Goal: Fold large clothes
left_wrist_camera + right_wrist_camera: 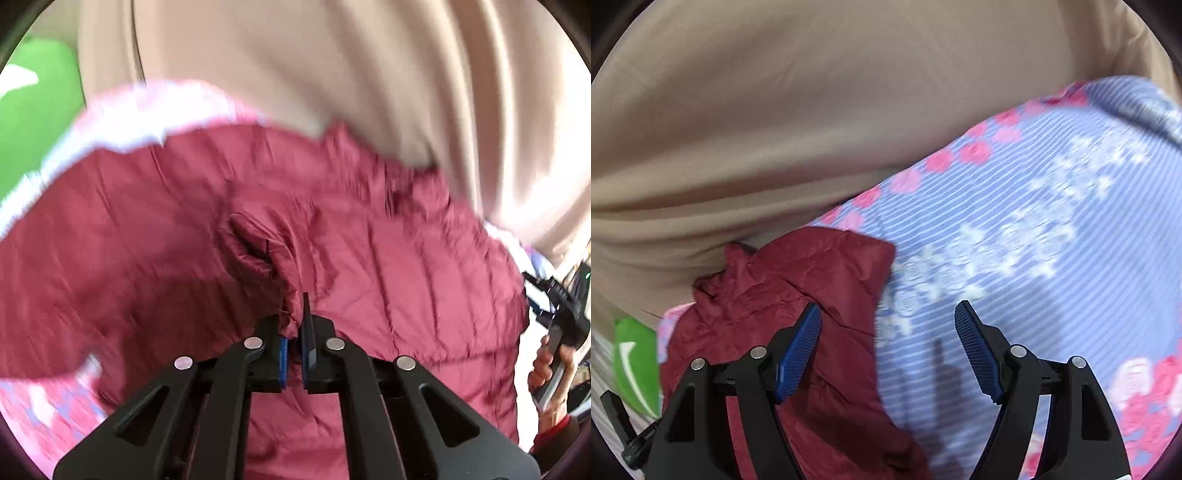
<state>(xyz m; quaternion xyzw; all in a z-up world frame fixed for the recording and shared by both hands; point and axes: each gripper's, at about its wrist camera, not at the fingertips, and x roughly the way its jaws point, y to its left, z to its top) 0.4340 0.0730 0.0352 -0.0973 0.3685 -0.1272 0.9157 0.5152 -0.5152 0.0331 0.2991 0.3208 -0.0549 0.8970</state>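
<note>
A large dark red quilted jacket lies spread over a patterned bedsheet. My left gripper is shut on a pinched fold of the red jacket near its middle. In the right wrist view a corner of the jacket lies at the lower left on the blue striped floral sheet. My right gripper is open and empty, its left finger over the jacket's edge, its right finger over the sheet. The right gripper also shows in the left wrist view, held by a hand at the far right.
A beige padded surface rises behind the bed; it also fills the top of the right wrist view. A green object sits at the far left, also seen in the right wrist view.
</note>
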